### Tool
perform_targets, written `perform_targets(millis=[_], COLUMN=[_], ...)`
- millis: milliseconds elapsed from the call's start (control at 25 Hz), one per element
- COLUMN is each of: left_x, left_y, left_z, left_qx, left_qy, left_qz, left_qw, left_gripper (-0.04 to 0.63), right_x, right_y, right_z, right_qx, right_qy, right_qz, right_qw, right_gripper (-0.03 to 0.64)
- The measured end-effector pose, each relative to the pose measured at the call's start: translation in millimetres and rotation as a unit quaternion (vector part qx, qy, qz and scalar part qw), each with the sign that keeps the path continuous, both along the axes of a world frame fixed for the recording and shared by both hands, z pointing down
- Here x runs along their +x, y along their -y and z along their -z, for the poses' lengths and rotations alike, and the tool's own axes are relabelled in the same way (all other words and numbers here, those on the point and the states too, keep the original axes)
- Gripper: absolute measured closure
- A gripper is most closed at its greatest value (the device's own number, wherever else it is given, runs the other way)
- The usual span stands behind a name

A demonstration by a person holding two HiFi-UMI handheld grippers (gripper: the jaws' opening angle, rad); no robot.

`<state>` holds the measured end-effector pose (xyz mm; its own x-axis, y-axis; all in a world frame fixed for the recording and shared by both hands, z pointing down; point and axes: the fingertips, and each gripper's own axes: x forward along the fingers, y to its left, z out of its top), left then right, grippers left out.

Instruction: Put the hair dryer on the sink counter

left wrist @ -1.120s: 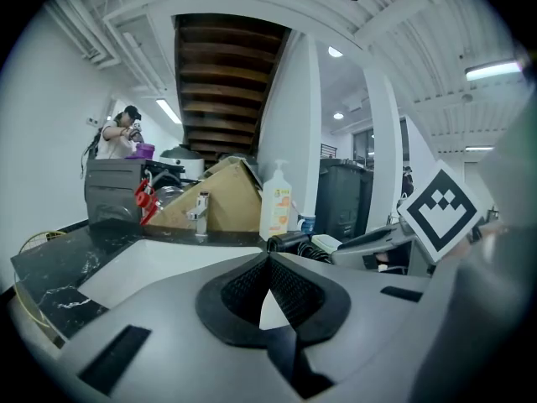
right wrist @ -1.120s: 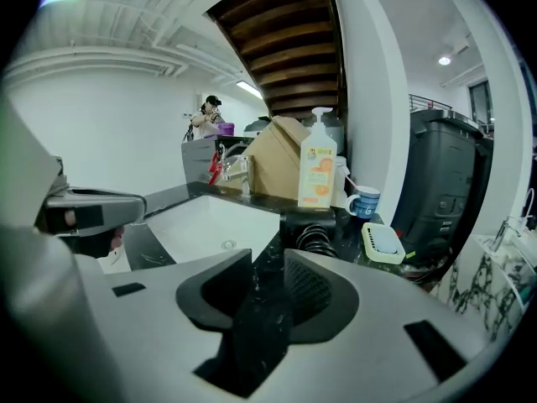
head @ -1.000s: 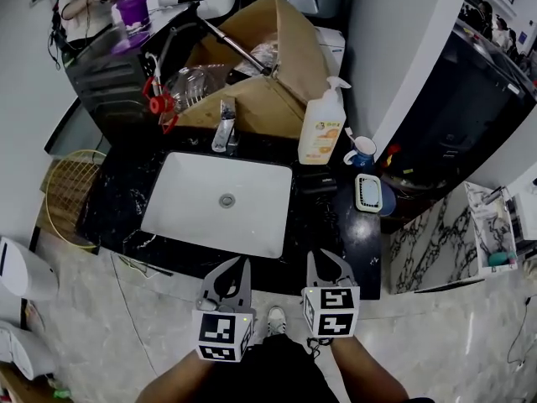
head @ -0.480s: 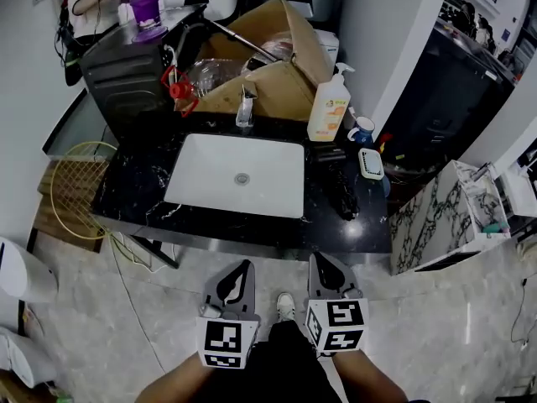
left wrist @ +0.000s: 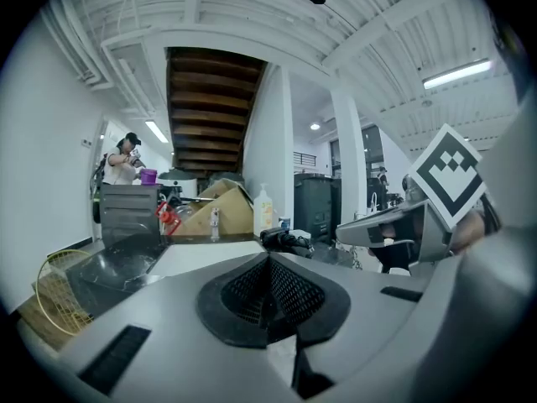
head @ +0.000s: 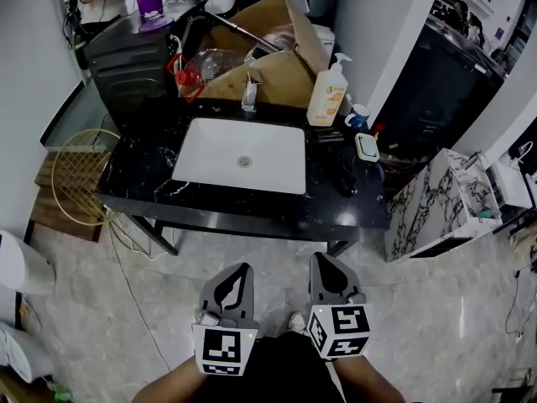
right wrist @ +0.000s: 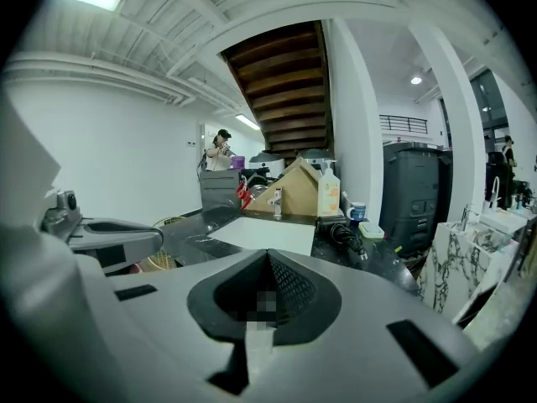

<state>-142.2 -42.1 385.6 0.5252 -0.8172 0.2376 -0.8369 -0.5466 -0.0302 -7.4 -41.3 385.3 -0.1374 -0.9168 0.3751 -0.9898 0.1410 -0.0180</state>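
The hair dryer (head: 345, 180) lies on the sink counter (head: 138, 183), well ahead of both grippers and slightly to their right. The left gripper (head: 241, 269) and right gripper (head: 320, 260) each have jaws pressed together on nothing, so the placing looks finished, with nothing left

At the back edge of the sink counter (head: 138, 170) an open cardboard box (head: 268, 78) rises, with an orange-labelled pump bottle (head: 329, 95) and a blue-and-white mug (head: 359, 118) toward the back right corner. A white soap dish (head: 366, 147) lies near the right edge. A round wire basket (head: 75, 179) sits on the floor off the left edge.
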Motion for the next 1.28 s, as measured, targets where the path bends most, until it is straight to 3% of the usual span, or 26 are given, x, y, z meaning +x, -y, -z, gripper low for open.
perform_targets(millis=[240,720,1280], left_x=[9,68,50], left_y=[-10,-36,-48], left_z=[-6,-18,-26], left_qx=[-0.020,-0.020,-0.025], left_qy=[-0.001,0.007,0.010], left_qz=[0.020,0.027,0.067], left_qw=[0.9996,0.9994,0.9974], left_gripper=[0.589,0.589,0.589], right_x=[4,40,57], right_y=[-13,-49,-68], right_z=[4,-17,-29], right_qx=[0.005,-0.010,-0.016], right_qy=[-0.005,0.016,0.031], right_qz=[0.028,0.069,0.064], right_qw=[1.000,0.997,0.997], right_gripper=[0.603,0.603,0.603])
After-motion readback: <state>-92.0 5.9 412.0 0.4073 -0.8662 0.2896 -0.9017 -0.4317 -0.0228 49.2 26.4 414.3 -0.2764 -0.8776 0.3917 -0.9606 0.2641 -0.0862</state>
